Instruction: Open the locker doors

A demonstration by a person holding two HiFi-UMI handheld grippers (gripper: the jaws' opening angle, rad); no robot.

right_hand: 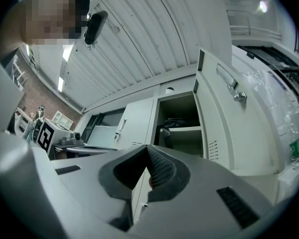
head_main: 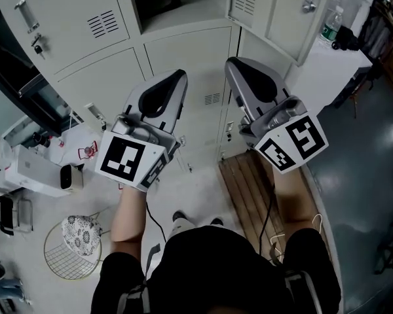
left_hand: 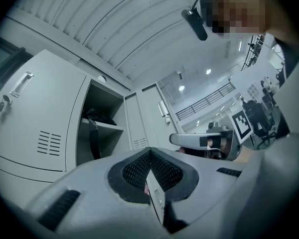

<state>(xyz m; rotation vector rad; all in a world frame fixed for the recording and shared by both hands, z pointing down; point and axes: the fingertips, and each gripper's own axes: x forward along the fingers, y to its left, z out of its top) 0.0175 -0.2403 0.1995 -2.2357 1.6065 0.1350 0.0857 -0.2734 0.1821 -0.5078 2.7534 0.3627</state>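
The grey lockers (head_main: 183,51) stand in front of me. Two upper doors hang open, one to the left (head_main: 65,18) and one to the right (head_main: 275,8). Between them is an open compartment (left_hand: 102,128) with a dark bag on its shelf. The lower doors (head_main: 105,77) are closed. My left gripper (head_main: 177,77) and right gripper (head_main: 232,63) are held up side by side before the lower doors, touching nothing. Both are shut and empty, their pads meeting at the tip of the left gripper (left_hand: 150,151) and of the right gripper (right_hand: 147,148).
A white table (head_main: 327,64) with a bottle (head_main: 330,23) stands at the right. A wooden board (head_main: 255,195) lies on the floor under the right arm. A wire basket (head_main: 72,250) and white boxes (head_main: 39,169) sit at the left.
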